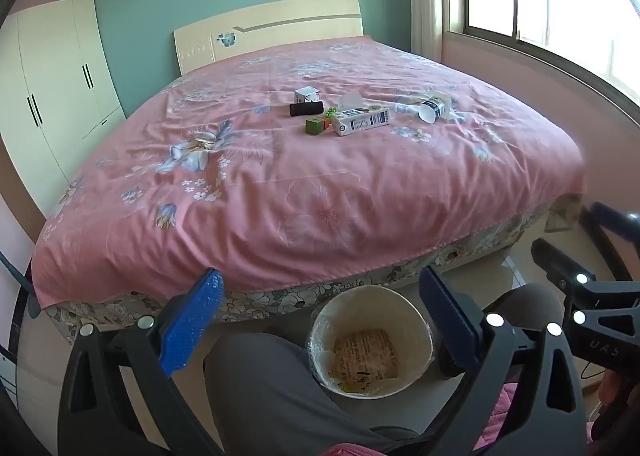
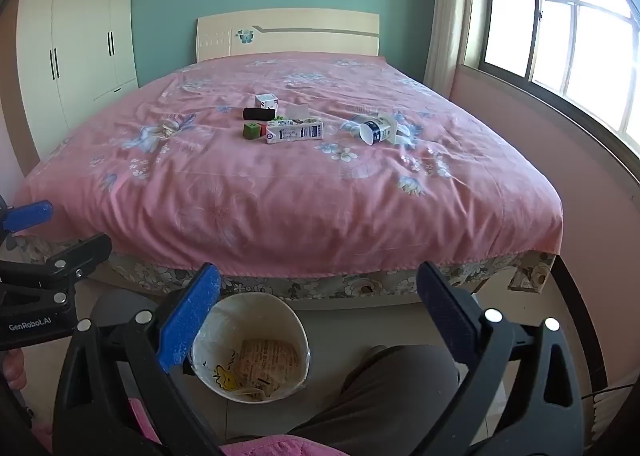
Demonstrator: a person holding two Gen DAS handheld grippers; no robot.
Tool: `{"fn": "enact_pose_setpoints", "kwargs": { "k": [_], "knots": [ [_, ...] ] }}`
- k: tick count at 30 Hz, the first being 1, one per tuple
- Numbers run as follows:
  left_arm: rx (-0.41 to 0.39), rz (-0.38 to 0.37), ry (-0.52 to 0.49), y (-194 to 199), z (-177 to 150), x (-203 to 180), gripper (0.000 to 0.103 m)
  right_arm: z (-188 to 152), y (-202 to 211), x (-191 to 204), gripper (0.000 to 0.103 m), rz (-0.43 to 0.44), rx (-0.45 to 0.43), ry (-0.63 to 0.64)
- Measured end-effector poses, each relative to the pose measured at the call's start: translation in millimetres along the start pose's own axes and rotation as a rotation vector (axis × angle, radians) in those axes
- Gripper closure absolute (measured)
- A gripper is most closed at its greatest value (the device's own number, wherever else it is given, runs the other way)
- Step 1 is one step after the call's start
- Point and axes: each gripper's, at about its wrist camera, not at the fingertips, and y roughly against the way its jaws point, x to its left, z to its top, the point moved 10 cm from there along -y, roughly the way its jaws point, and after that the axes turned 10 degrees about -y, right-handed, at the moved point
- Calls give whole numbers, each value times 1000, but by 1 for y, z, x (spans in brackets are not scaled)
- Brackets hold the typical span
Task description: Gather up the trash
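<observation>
Left wrist view: left tongs (image 1: 320,320) spread wide, nothing held, hanging over the waste bin (image 1: 370,292) on the floor by the person's knees; bin lined with plastic, one printed wrapper at its bottom. On the bed (image 1: 280,196), mid-mattress, one cluster: one milk carton (image 1: 362,120) lying flat, one tipped paper cup (image 1: 432,110), one dark roll (image 1: 306,109), one green cube (image 1: 314,125), one small white box (image 1: 307,95), one bunch of small green beads. Carton judged light, stiff-walled, likely empty; best taken across its narrow sides. Cup judged thin and crushable; pinch one wall at the rim, gently. Right wrist view: right tongs (image 2: 320,316) likewise wide apart and empty, above the same bin (image 2: 296,324). Same cluster, well apart from the tongs: carton (image 2: 295,133), cup (image 2: 374,130), roll (image 2: 259,113), cube (image 2: 251,131), box (image 2: 267,100). One crumpled clear wrapper (image 2: 297,111) behind the carton, soft, near weightless.
</observation>
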Motion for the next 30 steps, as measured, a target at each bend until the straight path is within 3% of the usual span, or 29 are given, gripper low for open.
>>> {"fn": "enact_pose_setpoints", "kwargs": {
  "k": [30],
  "knots": [
    [-7,5,-9,3,6,-3,3,0,1,-3,6,0,-4,-6]
  ]
}}
